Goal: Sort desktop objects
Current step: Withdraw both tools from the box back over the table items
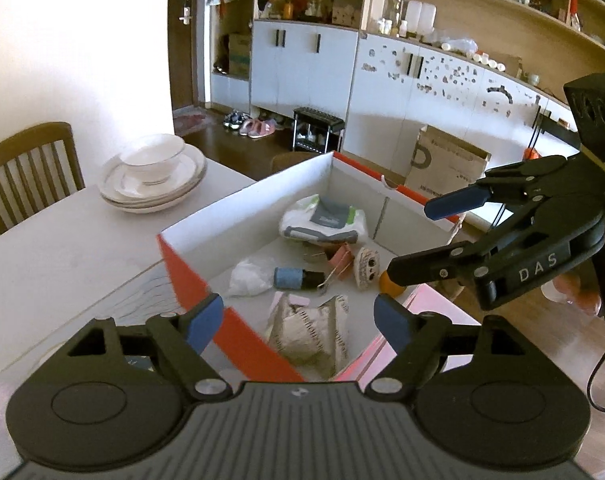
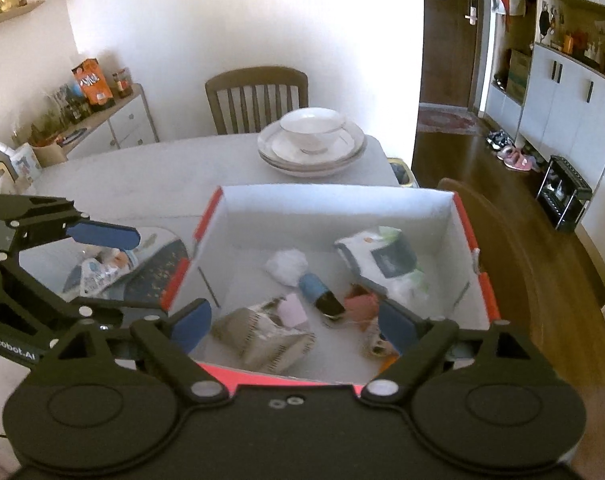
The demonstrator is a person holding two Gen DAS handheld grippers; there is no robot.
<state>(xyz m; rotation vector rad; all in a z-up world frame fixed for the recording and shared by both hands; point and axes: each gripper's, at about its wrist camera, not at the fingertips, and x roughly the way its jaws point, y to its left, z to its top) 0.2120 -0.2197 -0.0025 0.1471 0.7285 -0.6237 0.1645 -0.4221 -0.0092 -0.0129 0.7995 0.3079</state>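
Observation:
An open box (image 1: 262, 204) (image 2: 334, 208), orange outside and white inside, stands on the pale table. In it lie a wet-wipe pack (image 1: 322, 220) (image 2: 382, 256), a crumpled white tissue (image 1: 250, 278) (image 2: 286, 266), a blue-and-black cylinder (image 1: 296, 278) (image 2: 320, 294), a pink bit (image 2: 360, 306), crumpled printed paper (image 1: 310, 332) (image 2: 262, 338) and a small round item (image 1: 366, 268). My left gripper (image 1: 298, 322) (image 2: 118, 272) hovers over the box's near corner, open and empty. My right gripper (image 2: 295, 325) (image 1: 422, 238) hangs over the box's other side, also open and empty.
A bowl on stacked plates (image 1: 152, 176) (image 2: 312, 144) sits on the table beyond the box. A printed packet (image 2: 98, 272) lies left of the box. Wooden chairs (image 1: 30, 168) (image 2: 256, 96) stand at the table; another chair back (image 2: 522, 240) curves to the right. Cabinets line the far wall.

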